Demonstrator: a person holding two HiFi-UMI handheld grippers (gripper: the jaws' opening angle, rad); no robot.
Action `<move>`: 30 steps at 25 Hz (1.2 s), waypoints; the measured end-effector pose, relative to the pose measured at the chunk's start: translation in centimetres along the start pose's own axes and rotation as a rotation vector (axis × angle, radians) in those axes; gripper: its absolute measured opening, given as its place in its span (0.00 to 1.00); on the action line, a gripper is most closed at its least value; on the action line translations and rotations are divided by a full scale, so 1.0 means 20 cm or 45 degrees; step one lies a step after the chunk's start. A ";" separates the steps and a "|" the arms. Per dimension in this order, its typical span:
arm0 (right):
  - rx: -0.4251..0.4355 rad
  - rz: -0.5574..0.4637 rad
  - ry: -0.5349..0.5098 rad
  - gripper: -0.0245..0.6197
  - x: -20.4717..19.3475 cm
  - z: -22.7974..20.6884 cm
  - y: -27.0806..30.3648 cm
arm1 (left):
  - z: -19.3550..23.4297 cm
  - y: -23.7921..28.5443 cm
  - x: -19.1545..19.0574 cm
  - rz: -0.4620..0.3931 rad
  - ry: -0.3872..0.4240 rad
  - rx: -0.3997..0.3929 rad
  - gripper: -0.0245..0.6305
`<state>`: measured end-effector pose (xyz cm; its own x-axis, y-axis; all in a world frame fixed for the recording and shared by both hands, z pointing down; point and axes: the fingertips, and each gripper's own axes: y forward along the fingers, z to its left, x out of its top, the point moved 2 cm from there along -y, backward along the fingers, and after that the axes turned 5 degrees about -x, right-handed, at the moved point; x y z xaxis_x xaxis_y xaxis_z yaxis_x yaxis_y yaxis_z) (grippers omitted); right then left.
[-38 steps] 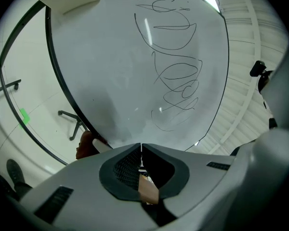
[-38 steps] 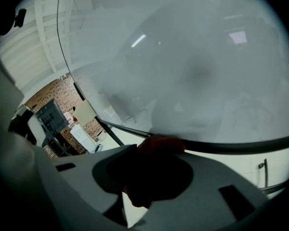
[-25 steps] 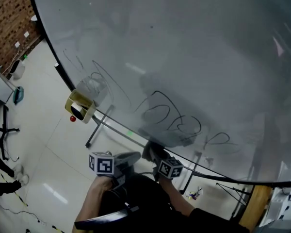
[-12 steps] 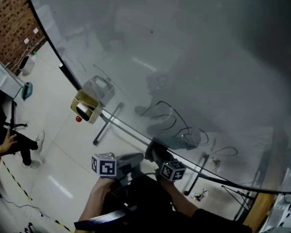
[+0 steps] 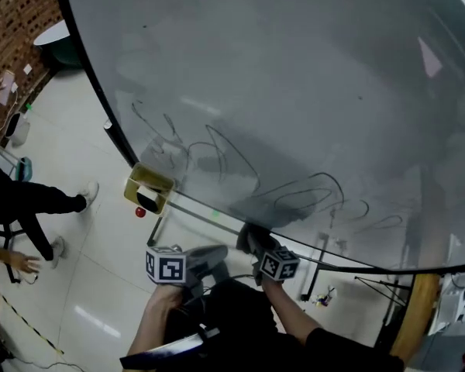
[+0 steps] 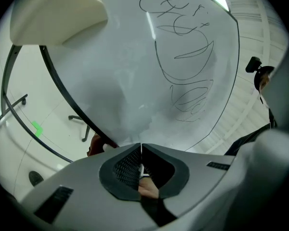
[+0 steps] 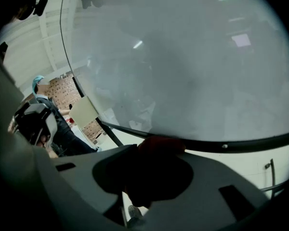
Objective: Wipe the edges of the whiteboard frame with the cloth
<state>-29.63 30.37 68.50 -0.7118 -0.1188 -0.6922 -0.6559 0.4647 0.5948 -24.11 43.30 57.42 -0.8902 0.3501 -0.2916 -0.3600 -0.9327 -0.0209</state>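
Note:
The whiteboard (image 5: pixel 294 91) fills the head view, with black scribbles low down and a thin black frame (image 5: pixel 349 263) along its bottom edge. My right gripper (image 5: pixel 252 240) is up against that bottom edge. In the right gripper view it (image 7: pixel 156 150) is shut on a dark red cloth (image 7: pixel 160 144), which touches the black frame (image 7: pixel 221 145). My left gripper (image 5: pixel 213 253) hangs just left of it, below the board. In the left gripper view its jaws (image 6: pixel 141 149) meet with nothing between them.
A cream tray (image 5: pixel 149 184) with a red object (image 5: pixel 141 211) under it hangs at the board's lower left corner. The board's stand legs (image 5: pixel 156 222) reach the tiled floor. A person's legs (image 5: pixel 43 200) are at the left, a brick wall (image 5: pixel 15 22) behind.
The head view has swung, so the board sits differently in the picture. Both grippers stay at the bottom frame. A person at the left has moved closer into view.

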 end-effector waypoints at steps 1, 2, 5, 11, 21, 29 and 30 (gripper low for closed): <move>-0.041 0.002 0.006 0.20 -0.01 0.02 0.03 | 0.00 -0.06 0.02 0.018 0.002 -0.012 0.03; -0.082 0.002 0.013 0.20 -0.01 0.04 0.05 | -0.01 -0.12 0.04 0.033 0.007 -0.023 0.03; -0.166 -0.020 0.005 0.20 0.00 0.10 0.11 | -0.02 -0.28 0.10 0.071 0.034 -0.046 0.03; -0.249 -0.053 0.003 0.20 0.00 0.19 0.21 | -0.02 -0.56 0.17 0.088 0.050 -0.085 0.03; -0.263 -0.048 -0.001 0.20 0.02 0.36 0.35 | 0.06 -0.77 0.25 0.092 0.004 -0.086 0.03; -0.157 -0.077 0.029 0.20 0.02 0.53 0.48 | 0.12 -0.79 0.35 0.308 0.084 -0.003 0.03; -0.140 -0.079 0.030 0.20 0.02 0.56 0.50 | 0.14 -0.79 0.35 0.323 0.082 0.007 0.03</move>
<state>-33.58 44.70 69.63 -0.6741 -0.1652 -0.7199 -0.7213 0.3571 0.5934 -25.31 60.74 58.35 -0.9325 0.0985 -0.3474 -0.1290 -0.9895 0.0659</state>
